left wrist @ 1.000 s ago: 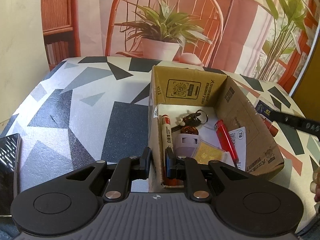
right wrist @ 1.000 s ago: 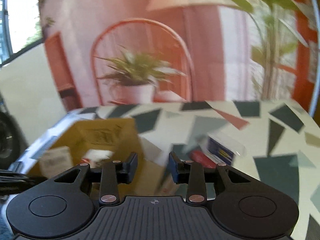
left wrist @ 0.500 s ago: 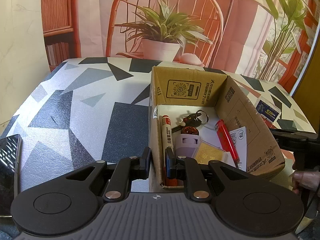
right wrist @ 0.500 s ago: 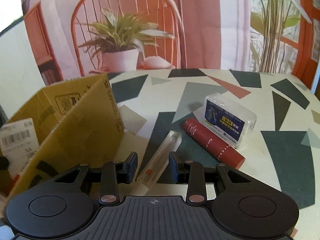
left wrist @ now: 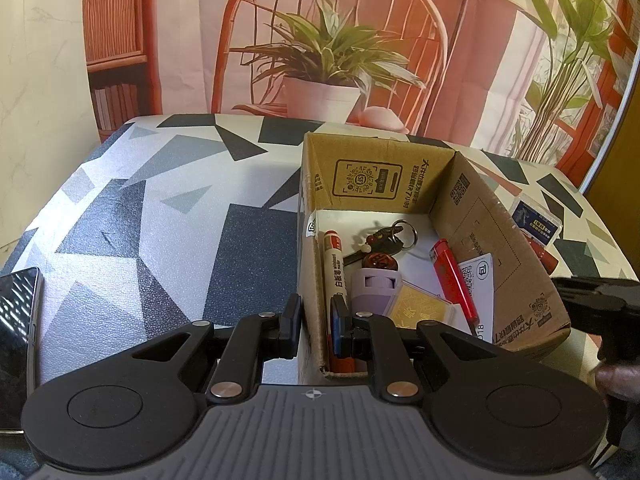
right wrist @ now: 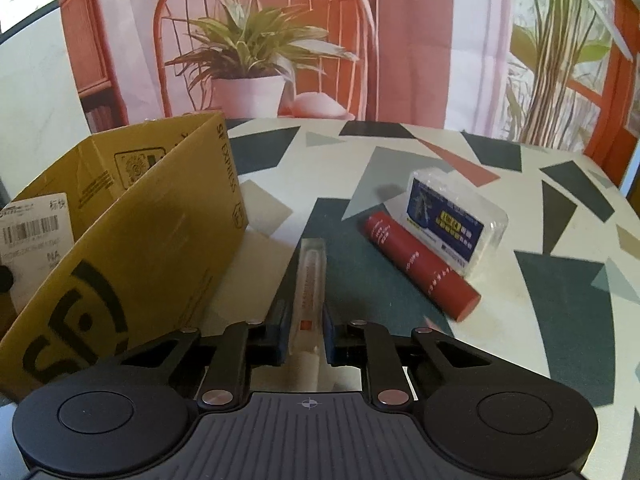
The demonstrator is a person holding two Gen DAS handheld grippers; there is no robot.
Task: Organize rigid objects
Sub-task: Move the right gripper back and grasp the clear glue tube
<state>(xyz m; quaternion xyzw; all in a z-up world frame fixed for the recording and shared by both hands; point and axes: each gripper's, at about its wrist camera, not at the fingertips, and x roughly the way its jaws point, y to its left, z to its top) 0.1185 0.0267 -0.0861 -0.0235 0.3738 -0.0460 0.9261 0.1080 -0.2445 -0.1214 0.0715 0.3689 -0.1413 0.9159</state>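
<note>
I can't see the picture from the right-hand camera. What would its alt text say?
The right gripper has just closed on a clear tube lying on a patterned table. A cardboard box stands to its left; a red cylinder and a clear case lie to its right.

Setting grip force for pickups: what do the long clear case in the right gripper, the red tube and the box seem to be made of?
Clear case: hard transparent plastic, glossy; its contents show through. Red tube: probably plastic or coated card, smooth with printed lettering. Box: brown corrugated cardboard, matte, a fluted edge showing.
</note>
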